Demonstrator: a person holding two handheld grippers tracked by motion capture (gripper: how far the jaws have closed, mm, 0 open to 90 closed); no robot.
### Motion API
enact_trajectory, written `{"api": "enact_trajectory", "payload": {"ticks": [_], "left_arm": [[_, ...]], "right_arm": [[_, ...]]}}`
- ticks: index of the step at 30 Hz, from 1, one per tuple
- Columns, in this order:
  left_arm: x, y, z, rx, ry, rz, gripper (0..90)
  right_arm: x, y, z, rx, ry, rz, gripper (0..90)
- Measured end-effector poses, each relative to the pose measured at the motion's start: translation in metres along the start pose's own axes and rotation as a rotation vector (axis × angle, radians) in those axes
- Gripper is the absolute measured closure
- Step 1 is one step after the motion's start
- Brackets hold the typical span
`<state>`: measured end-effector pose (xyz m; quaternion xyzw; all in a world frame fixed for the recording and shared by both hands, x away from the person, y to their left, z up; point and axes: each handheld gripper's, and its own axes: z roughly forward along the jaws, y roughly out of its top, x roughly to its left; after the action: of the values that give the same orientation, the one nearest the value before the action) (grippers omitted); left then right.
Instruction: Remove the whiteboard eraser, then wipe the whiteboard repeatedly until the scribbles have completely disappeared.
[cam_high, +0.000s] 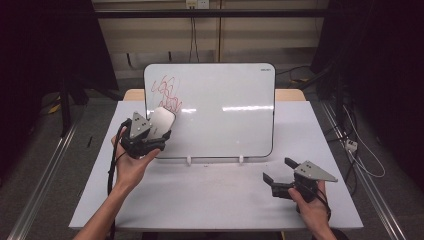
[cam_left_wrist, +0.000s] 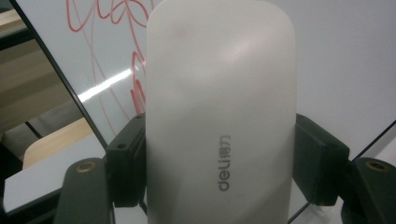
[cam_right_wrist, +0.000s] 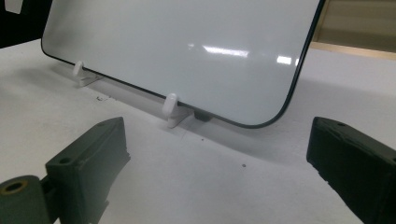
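Note:
A whiteboard (cam_high: 220, 110) stands tilted on two white feet on the table, with red scribbles (cam_high: 167, 92) in its upper left corner. My left gripper (cam_high: 159, 131) is shut on a pale grey eraser (cam_high: 161, 122), held against the board's left side just under the scribbles. In the left gripper view the eraser (cam_left_wrist: 222, 112) stands between both jaws, with the red scribbles (cam_left_wrist: 112, 56) behind it. My right gripper (cam_high: 280, 170) rests low near the table's front right, open, nothing between its jaws. The right gripper view looks at the board's lower edge (cam_right_wrist: 187, 51) and a white foot (cam_right_wrist: 172, 109).
The white table (cam_high: 215, 195) has bare surface in front of the board. A wooden edge (cam_high: 290, 94) shows behind the board. Cables lie on the floor at the right (cam_high: 357, 150). Dark curtains flank both sides.

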<state>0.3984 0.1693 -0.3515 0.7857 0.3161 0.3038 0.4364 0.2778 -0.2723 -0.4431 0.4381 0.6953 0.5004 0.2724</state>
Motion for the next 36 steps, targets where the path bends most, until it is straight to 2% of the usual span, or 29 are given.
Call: {"api": "enact_trajectory", "payload": {"ticks": [9, 16, 25, 36], "left_arm": [[0.007, 0.006, 0.0, -0.01, 0.001, -0.004, 30.8], [0.018, 0.017, 0.002, -0.037, 0.005, -0.036, 30.8], [0.023, 0.022, 0.002, -0.057, 0.012, -0.049, 30.8], [0.035, 0.036, 0.006, -0.057, 0.045, -0.037, 30.8]], "right_arm": [[0.001, 0.0, 0.0, -0.001, 0.0, -0.002, 5.0], [0.0, 0.0, 0.0, 0.002, -0.007, 0.001, 5.0], [0.0, 0.0, 0.0, 0.002, -0.003, 0.003, 5.0], [0.0, 0.0, 0.002, 0.005, 0.001, 0.0, 5.0]]}}
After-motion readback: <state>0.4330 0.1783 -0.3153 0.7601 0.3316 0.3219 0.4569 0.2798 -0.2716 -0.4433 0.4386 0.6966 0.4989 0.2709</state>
